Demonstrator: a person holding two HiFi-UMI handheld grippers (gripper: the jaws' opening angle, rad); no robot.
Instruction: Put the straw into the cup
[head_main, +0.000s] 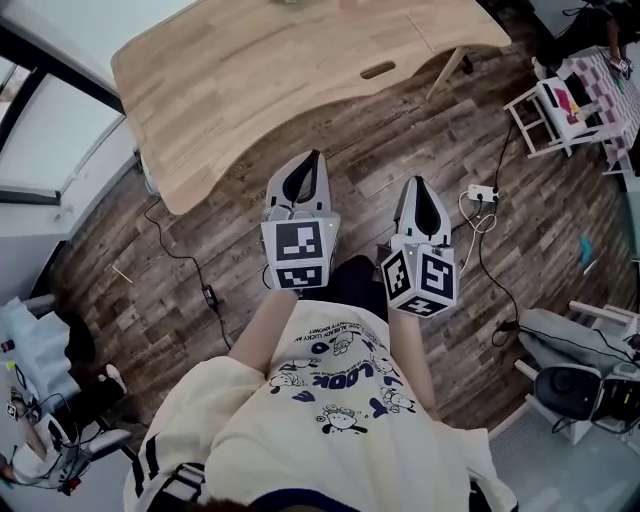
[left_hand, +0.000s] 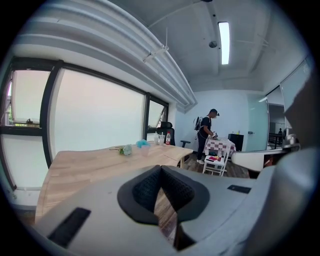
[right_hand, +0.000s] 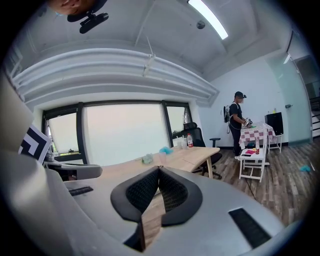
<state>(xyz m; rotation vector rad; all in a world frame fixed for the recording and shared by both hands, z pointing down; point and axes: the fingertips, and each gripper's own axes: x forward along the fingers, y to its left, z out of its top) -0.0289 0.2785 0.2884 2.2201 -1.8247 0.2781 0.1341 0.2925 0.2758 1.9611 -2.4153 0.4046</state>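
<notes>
Nothing done yet: left tongs (left_hand: 160, 167) and right tongs (right_hand: 159, 168) are both clenched on nothing, short of the desk (head_main: 270, 80), the cup (left_hand: 162, 139) stands well away at its far end, the straw too small to spot.

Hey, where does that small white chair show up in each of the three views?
Head view: the small white chair stands at the upper right, on the floor to the right of the wooden table.
Left gripper view: right of centre, beyond the table's far end.
Right gripper view: right of centre, past the table's end.
Shared landmark: the wooden table.
</notes>
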